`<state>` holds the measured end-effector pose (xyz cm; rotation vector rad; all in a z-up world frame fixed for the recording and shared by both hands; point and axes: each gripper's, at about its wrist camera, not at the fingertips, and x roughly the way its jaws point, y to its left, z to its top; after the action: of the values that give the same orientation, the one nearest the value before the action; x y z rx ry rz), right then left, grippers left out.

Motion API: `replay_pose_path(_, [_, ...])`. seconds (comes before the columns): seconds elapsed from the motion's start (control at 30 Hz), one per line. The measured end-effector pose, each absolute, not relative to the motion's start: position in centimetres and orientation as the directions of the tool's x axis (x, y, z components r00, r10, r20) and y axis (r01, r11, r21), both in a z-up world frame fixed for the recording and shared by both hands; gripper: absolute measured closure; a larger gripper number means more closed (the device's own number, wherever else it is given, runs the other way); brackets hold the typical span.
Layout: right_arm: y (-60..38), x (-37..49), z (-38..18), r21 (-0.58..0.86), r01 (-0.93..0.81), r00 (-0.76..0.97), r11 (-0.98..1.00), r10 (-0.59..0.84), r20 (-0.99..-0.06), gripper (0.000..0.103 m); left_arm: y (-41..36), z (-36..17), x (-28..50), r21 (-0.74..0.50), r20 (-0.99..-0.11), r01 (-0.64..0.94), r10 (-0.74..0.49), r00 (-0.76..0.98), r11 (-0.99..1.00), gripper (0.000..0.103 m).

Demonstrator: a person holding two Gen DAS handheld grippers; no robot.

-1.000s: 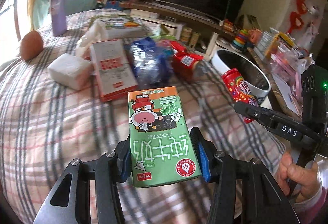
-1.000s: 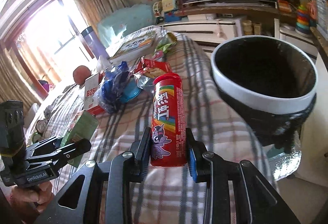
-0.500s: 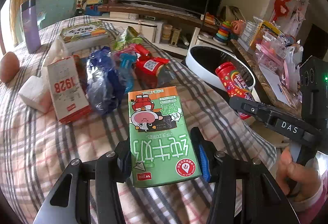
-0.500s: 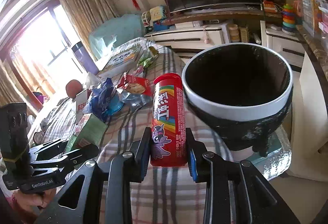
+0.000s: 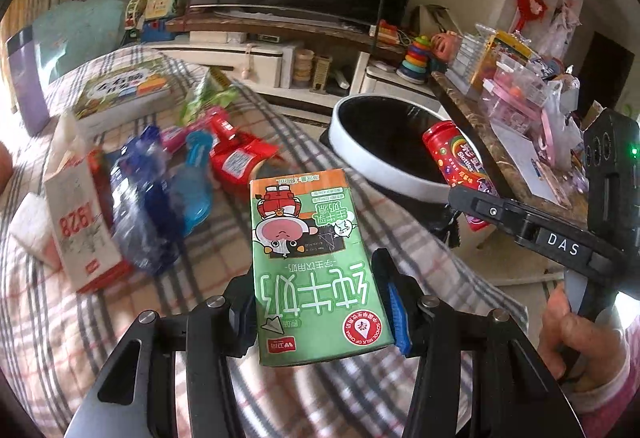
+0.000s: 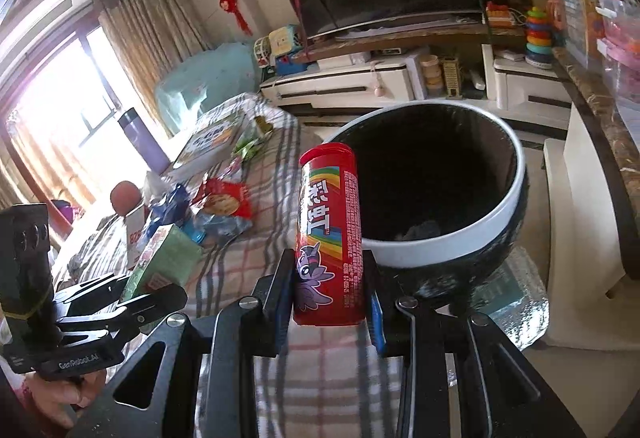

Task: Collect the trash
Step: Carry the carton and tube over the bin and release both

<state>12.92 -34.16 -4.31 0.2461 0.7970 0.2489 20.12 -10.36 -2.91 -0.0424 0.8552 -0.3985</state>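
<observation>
My left gripper [image 5: 320, 312] is shut on a green milk carton [image 5: 314, 262], held above the plaid bed. In the right wrist view the same carton [image 6: 166, 262] shows at lower left. My right gripper [image 6: 330, 296] is shut on a red candy tube [image 6: 329, 234], upright, just left of the white-rimmed black trash bin [image 6: 516, 193]. From the left wrist view that tube [image 5: 460, 167] hangs over the near rim of the bin [image 5: 360, 157]. More trash lies on the bed: a blue plastic wrapper [image 5: 140, 197], a red snack bag [image 5: 238, 157], a green wrapper [image 5: 204, 97].
A white-and-red box [image 5: 78, 226], a white tissue pack [image 5: 28, 226], a book [image 5: 120, 89] and a purple flask [image 5: 22, 77] rest on the plaid bed [image 5: 80, 338]. A TV stand [image 6: 360, 77] and a cluttered counter [image 5: 520, 105] stand beyond the bin. A hand [image 5: 568, 330] grips the right tool.
Both grippers have moved toward the bin with their loads. The bin has grown larger in both views and the tube now sits by its rim.
</observation>
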Motion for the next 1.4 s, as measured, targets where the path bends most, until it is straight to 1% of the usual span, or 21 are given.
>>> replay_pose_path(0.6, [-38.3, 15.6, -3.7, 0.294, -0.066, 0.692, 0.954, 0.256, -0.675, 0.072, -15.2, -2.6, 25.0, -0.178, -0.725, 0.397, -0.393, 0.566, 0.900, 0.054])
replay_pose_path(0.97, [-39.7, 17.7, -3.6, 0.271, -0.047, 0.691, 0.961, 0.227, -0.686, 0.072, -18.3, -2.2, 28.4, -0.160, -0.722, 0.422, -0.398, 0.566, 0.892, 0.054])
replay_pose_path(1.4, [-40.9, 20.1, -4.3, 0.257, -0.032, 0.673, 0.966, 0.211, -0.709, 0.072, -21.1, -3.2, 32.6, -0.152, -0.740, 0.427, -0.389, 0.549, 0.891, 0.054])
